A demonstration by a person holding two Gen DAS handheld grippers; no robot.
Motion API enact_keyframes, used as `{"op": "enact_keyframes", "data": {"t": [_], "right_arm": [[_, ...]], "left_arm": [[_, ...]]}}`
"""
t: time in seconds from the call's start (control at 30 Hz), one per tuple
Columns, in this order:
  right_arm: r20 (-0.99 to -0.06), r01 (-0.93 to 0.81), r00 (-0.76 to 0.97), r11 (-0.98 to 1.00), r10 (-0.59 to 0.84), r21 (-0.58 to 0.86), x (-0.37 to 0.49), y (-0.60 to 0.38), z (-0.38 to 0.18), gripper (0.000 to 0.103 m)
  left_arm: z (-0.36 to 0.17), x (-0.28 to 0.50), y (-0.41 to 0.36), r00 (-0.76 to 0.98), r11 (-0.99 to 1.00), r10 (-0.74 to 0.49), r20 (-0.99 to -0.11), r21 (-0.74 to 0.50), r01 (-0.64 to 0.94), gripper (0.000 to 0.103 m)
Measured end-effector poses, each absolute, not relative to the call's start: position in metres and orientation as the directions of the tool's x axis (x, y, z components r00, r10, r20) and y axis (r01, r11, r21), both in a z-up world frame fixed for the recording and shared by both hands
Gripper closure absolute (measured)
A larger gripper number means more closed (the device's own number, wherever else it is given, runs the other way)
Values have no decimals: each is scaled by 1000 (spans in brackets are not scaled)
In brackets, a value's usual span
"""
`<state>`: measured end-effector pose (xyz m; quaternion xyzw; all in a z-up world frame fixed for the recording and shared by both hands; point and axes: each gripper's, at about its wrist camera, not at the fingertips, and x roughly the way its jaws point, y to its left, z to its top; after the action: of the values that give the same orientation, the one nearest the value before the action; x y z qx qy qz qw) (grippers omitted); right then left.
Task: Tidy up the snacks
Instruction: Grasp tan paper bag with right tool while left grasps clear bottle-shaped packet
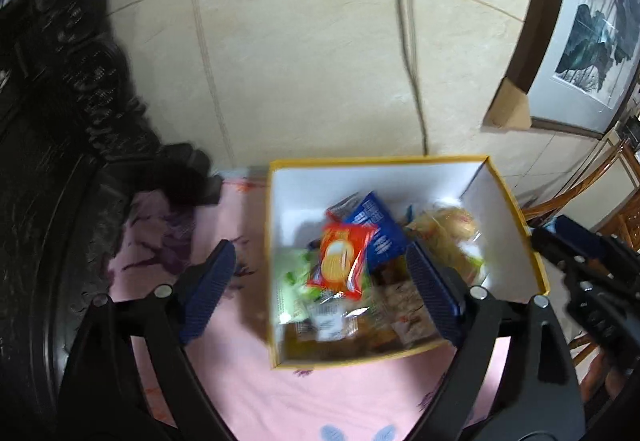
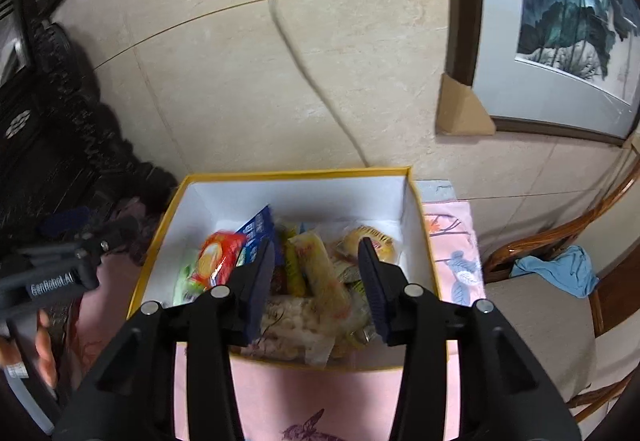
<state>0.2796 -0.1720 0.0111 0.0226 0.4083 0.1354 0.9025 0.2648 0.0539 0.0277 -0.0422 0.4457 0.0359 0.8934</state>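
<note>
Already most of the work looks done, by my judgement; the snacks sit gathered inside the yellow-rimmed box, which stands on a pink patterned cloth against the tiled wall; I see a red biscuit packet lying on top at the box's left side, a blue packet leaning just behind it, a green packet beside the left wall, long yellow wrappers near the middle, and a wrapped bun toward the far right corner; no loose snack shows on the cloth around the box, so what is left may be only tidying the heap, though the near part of the surface is hidden behind my tools.

My left gripper stands wide apart, one of its fingers over the cloth outside the box and the other over the contents; nothing is pinched between them; my right gripper is parted about halfway, hanging above the yellow wrappers and empty, its pads touching no packet as far as I can see.
</note>
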Motion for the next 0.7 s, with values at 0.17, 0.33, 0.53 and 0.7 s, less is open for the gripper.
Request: {"op": "enact_keyframes", "data": {"t": [0.17, 0.33, 0.53, 0.7], "right_arm": [[-727, -464, 482, 846, 490, 263, 218, -139, -10, 48], [-764, -665, 174, 646, 622, 375, 125, -63, -69, 48], [-828, -760, 33, 552, 560, 343, 58, 8, -122, 48], [-856, -768, 30, 560, 516, 310, 53, 29, -144, 48]], "left_arm": [[5, 207, 102, 525, 980, 154, -837, 64, -186, 14], [-12, 147, 158, 447, 923, 219, -867, 36, -383, 15], [-31, 105, 195, 377, 869, 245, -893, 30, -494, 15], [-28, 88, 203, 388, 860, 246, -888, 15, -510, 15]]}}
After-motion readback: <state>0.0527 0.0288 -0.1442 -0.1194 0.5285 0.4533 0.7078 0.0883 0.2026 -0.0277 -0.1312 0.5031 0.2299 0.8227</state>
